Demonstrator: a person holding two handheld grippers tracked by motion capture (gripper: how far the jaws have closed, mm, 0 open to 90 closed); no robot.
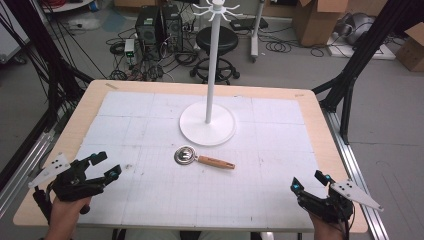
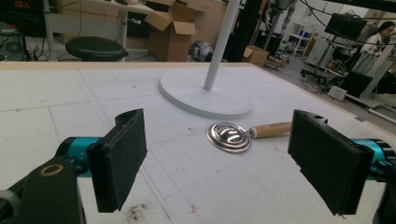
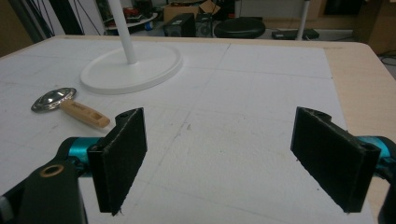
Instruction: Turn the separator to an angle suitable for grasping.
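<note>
A small metal strainer (image 1: 185, 155) with a wooden handle (image 1: 216, 162) lies flat on the white gridded mat, just in front of a white rack stand's round base (image 1: 207, 129). In the left gripper view the strainer (image 2: 229, 136) sits ahead between the jaws, well beyond them. The right gripper view has the strainer (image 3: 53, 100) at far left. My left gripper (image 1: 106, 165) rests near the front left of the table, open and empty. My right gripper (image 1: 309, 181) rests at the front right, open and empty too.
The stand's tall white pole (image 1: 213, 65) rises from the base to a crown of hooks (image 1: 217, 9). The mat (image 1: 130, 125) covers most of the wooden table (image 1: 80, 107). Beyond the far edge are a black stool (image 1: 217, 41), computers and cardboard boxes (image 1: 317, 17).
</note>
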